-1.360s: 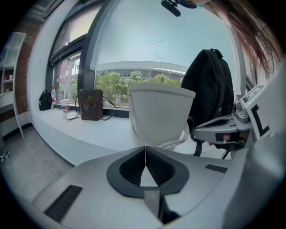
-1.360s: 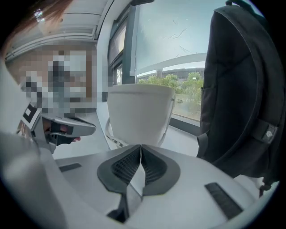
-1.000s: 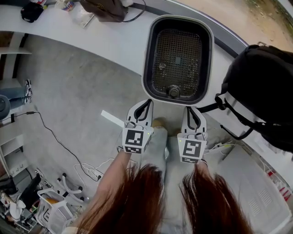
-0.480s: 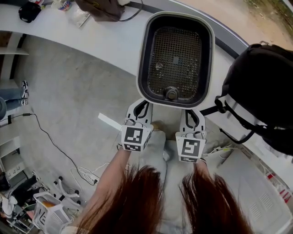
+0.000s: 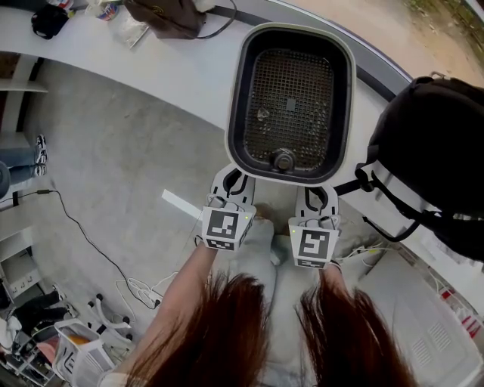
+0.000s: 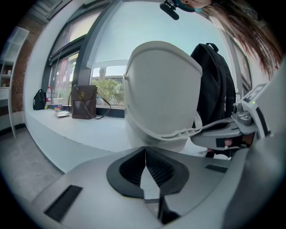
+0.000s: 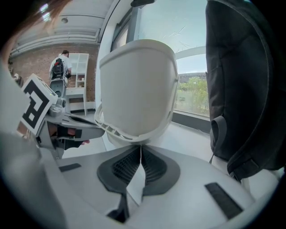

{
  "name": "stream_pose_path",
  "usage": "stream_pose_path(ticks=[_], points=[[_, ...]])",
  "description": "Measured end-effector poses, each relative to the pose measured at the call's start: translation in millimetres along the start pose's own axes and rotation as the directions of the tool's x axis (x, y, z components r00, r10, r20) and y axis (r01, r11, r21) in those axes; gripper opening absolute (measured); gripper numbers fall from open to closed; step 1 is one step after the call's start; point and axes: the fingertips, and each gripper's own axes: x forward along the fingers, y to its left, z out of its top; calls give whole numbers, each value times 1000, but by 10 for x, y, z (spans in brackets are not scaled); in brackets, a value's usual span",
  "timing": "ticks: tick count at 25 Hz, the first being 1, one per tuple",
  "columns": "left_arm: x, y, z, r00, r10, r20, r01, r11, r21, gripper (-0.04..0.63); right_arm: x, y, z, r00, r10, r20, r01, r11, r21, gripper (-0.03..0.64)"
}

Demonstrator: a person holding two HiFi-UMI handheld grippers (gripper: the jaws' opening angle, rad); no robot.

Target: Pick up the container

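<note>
The container (image 5: 242, 98) is a white tub with a dark inside, a mesh insert and a round knob (image 5: 283, 159) near its front wall. It is tilted and hangs partly past the counter edge. My left gripper (image 5: 233, 175) and right gripper (image 5: 318, 190) sit side by side at its near rim, both shut on that rim. In the left gripper view the container (image 6: 163, 89) rises just beyond the closed jaws of the left gripper (image 6: 145, 148). The right gripper view shows the container's (image 7: 136, 89) ribbed rim meeting the closed tips of the right gripper (image 7: 140, 145).
A black backpack (image 5: 435, 151) stands close on the right of the container. The white counter (image 5: 151, 64) curves away to the left, with a brown bag (image 5: 170, 15) at its far end. Cables (image 5: 144, 283) lie on the grey floor below.
In the head view the container has grown larger and shifted left, and its near rim now covers the fingertips. Both grippers stayed shut and barely shifted.
</note>
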Motion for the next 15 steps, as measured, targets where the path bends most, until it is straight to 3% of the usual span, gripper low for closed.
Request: stream_pose_path(ticks=[15], points=[[-151,-17,125,1000,0,-27,1,1000,7,17,-161,52,74,999,11,-45,-11,1000,2,26]])
